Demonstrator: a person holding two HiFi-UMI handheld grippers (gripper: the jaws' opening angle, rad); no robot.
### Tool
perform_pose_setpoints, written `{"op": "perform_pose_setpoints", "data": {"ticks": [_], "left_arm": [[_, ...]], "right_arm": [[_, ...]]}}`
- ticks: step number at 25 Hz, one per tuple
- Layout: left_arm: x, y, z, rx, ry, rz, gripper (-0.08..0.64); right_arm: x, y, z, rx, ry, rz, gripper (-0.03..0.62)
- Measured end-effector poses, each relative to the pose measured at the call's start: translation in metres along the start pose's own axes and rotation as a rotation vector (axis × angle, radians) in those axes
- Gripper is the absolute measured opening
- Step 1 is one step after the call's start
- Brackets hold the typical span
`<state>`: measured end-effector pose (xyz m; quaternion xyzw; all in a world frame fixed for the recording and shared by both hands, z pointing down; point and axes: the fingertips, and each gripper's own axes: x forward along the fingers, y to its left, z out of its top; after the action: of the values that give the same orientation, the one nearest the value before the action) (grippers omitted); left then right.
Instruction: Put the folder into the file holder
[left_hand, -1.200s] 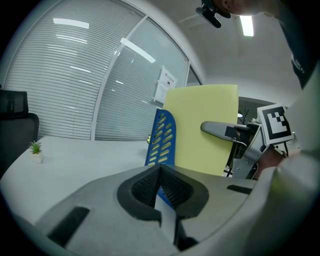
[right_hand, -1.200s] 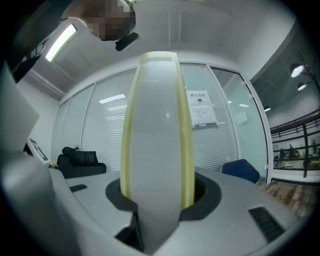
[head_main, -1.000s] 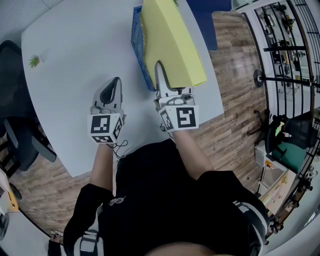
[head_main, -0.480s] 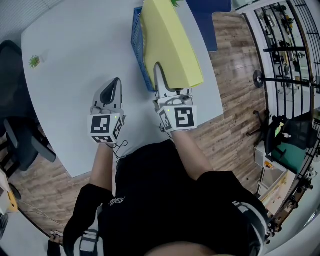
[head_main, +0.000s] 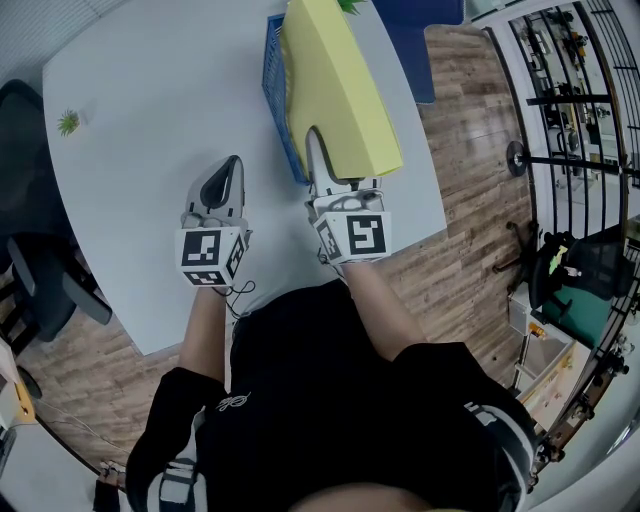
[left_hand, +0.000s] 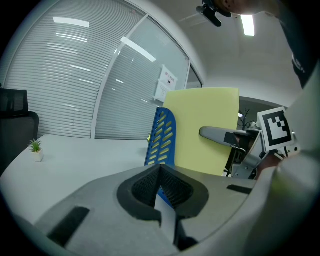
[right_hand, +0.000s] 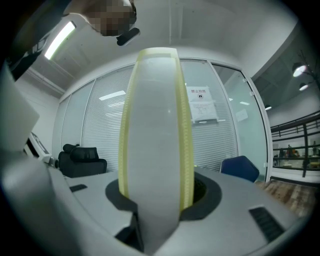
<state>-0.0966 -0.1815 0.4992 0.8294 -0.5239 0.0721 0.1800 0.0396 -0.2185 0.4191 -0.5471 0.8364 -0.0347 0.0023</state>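
White surface (head_main: 150, 150) fills most of the head view, with wood floor (head_main: 470, 230) past its right edge and a person in a black top (head_main: 330, 400) standing at its near edge. Next in size is the yellow folder (head_main: 335, 90), held on edge and leaning over the right part of the surface, its broad face turned to the right and its narrow spine toward the person. Against its left side stands the blue file holder (head_main: 275, 90), whose slotted side wall covers the folder's lower far corner in the left gripper view; whether the folder's bottom edge rests inside the holder cannot be told. The right gripper (head_main: 318, 150) points level at the folder's near end, and its fingers (right_hand: 210, 200) pinch that spine, with the pale strip and its yellow edges filling the gap between the dark pads. The left gripper (head_main: 228, 175) hovers above the bare surface, to the left of the holder and apart from it, tilted slightly down; its fingers (left_hand: 145, 187) are pressed together with nothing between them. Smallest is a potted plant (head_main: 68, 122) near the surface's far left edge
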Motion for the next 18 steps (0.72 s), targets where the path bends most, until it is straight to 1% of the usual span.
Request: {"op": "perform_pose_setpoints", "data": {"ticks": [18], "left_arm": [[0.0007,0.0004,-0.0034,-0.003,0.009,-0.001,-0.002]], "right_arm": [[0.0011,0.0011,-0.0096,-0.002,0.025,0.002,0.172]]}}
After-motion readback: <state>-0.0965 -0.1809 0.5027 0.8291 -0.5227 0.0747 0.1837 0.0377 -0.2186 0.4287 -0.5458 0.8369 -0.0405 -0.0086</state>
